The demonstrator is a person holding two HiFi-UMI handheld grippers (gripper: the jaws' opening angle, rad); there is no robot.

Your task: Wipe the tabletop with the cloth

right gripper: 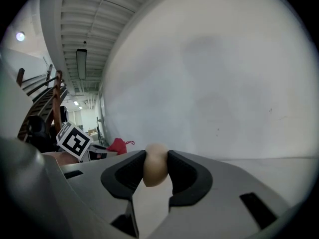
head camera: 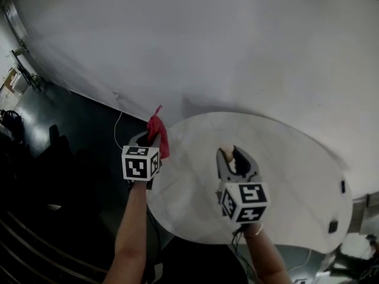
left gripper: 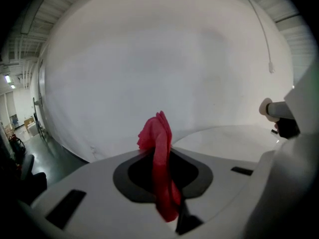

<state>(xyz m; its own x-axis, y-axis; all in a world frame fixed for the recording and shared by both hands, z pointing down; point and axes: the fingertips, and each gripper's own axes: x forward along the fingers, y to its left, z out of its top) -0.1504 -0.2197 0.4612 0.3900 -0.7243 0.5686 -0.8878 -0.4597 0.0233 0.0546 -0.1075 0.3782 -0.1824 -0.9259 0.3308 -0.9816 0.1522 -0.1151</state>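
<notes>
Cloth (left gripper: pixel 159 148) pinched in left gripper (head camera: pixel 151 139) should press flat on the tabletop (head camera: pixel 290 176); right gripper (head camera: pixel 232 158) clamps a beige lump (right gripper: pixel 155 164)

Pale lump (right gripper: pixel 155 167) in right gripper (right gripper: pixel 156 176) — blurred, unidentifiable.

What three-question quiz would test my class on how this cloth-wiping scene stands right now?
1. True or false: the left hand-held gripper is shut on the red cloth.
2. What does the right hand-held gripper hold? A. a sponge B. a small beige rounded object C. nothing
3. What shape is the white tabletop?

Key: 1 true; 2 B; 3 round.
</notes>
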